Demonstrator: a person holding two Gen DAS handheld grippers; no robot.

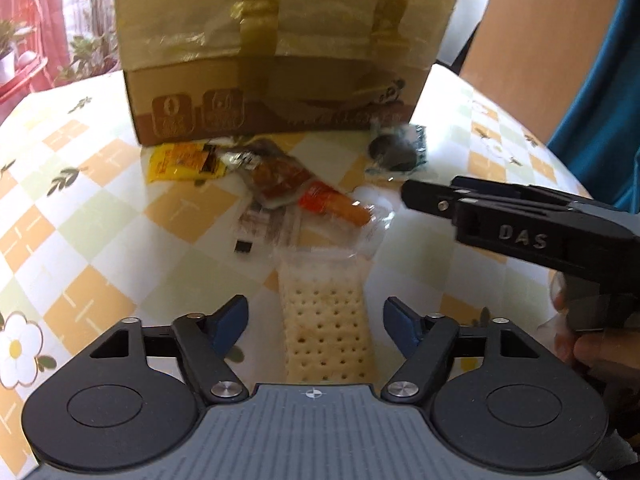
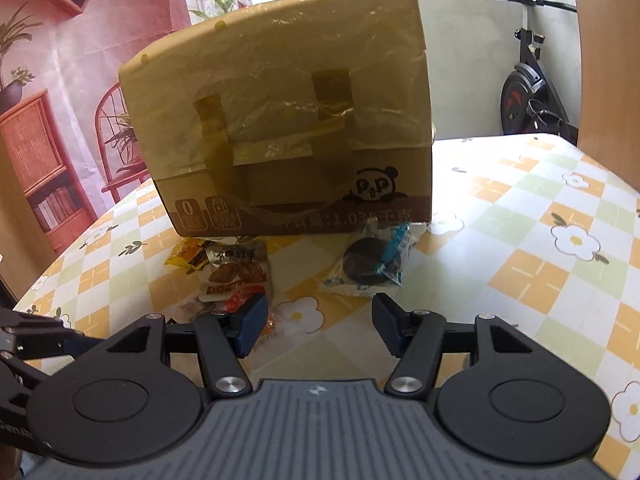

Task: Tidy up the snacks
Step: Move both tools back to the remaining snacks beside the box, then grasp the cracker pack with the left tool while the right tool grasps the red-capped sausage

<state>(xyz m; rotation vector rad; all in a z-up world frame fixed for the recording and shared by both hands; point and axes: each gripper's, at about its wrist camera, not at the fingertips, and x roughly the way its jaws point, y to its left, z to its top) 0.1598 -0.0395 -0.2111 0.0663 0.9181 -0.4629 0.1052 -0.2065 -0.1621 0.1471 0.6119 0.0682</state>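
Note:
A long cracker pack (image 1: 324,320) lies on the flowered tablecloth (image 1: 100,208), between the blue pads of my left gripper (image 1: 316,326). The pads stand clear of it on both sides, so that gripper is open. Beyond it are an orange sausage packet (image 1: 336,204), a brown meat snack packet (image 1: 276,180), a yellow packet (image 1: 180,162) and a dark round cookie packet (image 1: 394,148). Behind them stands a taped cardboard box (image 1: 280,60). My right gripper (image 2: 318,324) hovers open over the tablecloth, short of the cookie packet (image 2: 370,264), with nothing between its pads. It enters the left wrist view from the right (image 1: 424,196).
The box (image 2: 288,128) is closed and blocks the far side of the table. A small printed sachet (image 1: 260,228) lies left of the crackers. A hand (image 1: 580,344) holds the right tool. An exercise bike (image 2: 524,92) stands beyond the table's far right edge.

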